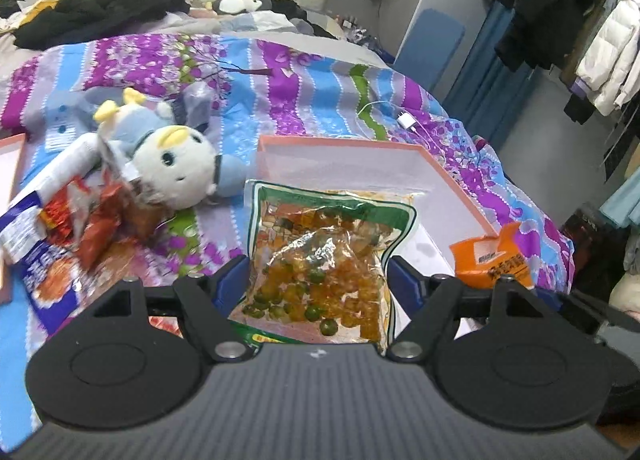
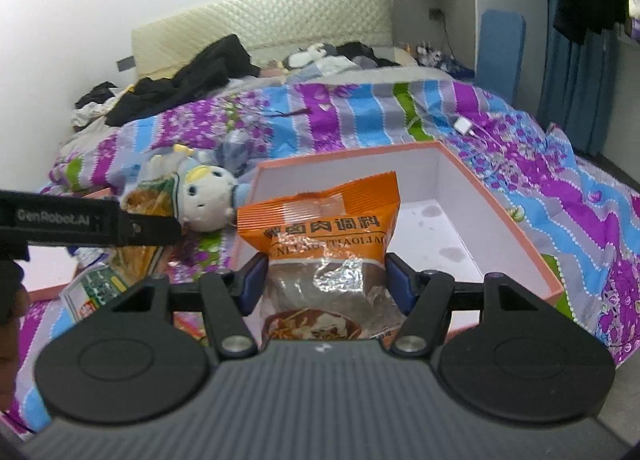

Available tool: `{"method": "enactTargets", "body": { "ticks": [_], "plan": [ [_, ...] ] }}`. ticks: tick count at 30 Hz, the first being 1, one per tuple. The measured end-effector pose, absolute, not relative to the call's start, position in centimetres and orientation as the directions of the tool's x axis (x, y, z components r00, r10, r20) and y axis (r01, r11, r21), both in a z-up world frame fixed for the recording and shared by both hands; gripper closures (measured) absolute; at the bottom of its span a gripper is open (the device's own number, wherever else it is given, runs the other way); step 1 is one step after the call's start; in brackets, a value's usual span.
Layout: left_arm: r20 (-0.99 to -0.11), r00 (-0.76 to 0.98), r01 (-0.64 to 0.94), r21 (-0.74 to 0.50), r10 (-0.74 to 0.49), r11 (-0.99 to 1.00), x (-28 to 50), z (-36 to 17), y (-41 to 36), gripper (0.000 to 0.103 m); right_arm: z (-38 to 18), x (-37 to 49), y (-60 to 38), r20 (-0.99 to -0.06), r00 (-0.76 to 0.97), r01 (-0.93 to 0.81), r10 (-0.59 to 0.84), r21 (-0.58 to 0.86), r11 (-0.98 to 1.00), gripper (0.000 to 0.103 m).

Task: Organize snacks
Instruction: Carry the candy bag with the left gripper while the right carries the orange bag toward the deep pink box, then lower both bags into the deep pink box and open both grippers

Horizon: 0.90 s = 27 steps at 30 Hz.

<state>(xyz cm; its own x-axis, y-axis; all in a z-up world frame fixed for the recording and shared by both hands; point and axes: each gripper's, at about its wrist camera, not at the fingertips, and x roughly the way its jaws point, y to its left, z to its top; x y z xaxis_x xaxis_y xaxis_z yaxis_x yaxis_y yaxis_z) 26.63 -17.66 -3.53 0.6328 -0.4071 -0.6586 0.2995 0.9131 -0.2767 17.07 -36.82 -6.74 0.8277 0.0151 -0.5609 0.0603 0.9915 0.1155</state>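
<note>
My left gripper (image 1: 318,272) is shut on a clear, green-edged bag of orange and green candies (image 1: 320,256), held over the near left part of a pink box with a white inside (image 1: 420,172). My right gripper (image 2: 326,276) is shut on an orange seasoning packet (image 2: 320,216), held above the near edge of the same pink box (image 2: 460,188). The orange packet (image 1: 492,260) also shows at the right of the left wrist view. In the right wrist view the left gripper's black body (image 2: 80,220) crosses the left side.
A white and blue plush toy (image 1: 176,168) lies on the striped purple and blue bedspread (image 1: 312,80), left of the box. Red snack packets (image 1: 92,228) and a blue-white packet (image 1: 36,260) are piled at the left. A white charger (image 1: 408,120) lies beyond the box.
</note>
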Motion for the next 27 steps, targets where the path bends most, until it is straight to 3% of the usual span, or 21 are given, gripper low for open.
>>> {"method": "enactTargets", "body": {
  "ticks": [15,21,22,24,27],
  "plan": [
    [-0.727,0.542,0.346,-0.265,-0.422,0.900,38.0,-8.6,-23.1,0.023,-12.3,26.4,-40.2,-0.678,0.735,0.111,0.005,0.127,0.986,0.037],
    [-0.739,0.537,0.335,-0.256,-0.407,0.907,39.3,-10.0,-22.8,0.015,-13.9,27.2,-40.9,-0.714,0.700,0.138,0.006,0.143,0.980,0.037],
    [-0.738,0.538,0.337,-0.257,-0.409,0.906,39.3,-10.0,-22.7,0.007,-14.0,27.2,-40.9,-0.717,0.697,0.141,0.003,0.142,0.980,0.032],
    [-0.721,0.550,0.350,-0.259,-0.421,0.900,39.0,-9.5,-22.6,0.005,-13.8,27.1,-41.0,-0.717,0.698,0.154,-0.008,0.140,0.978,0.020],
    [-0.714,0.565,0.356,-0.241,-0.413,0.903,38.3,-8.5,-22.5,0.005,-12.9,26.5,-40.9,-0.696,0.718,0.158,-0.012,0.145,0.977,0.020]
  ]
}}
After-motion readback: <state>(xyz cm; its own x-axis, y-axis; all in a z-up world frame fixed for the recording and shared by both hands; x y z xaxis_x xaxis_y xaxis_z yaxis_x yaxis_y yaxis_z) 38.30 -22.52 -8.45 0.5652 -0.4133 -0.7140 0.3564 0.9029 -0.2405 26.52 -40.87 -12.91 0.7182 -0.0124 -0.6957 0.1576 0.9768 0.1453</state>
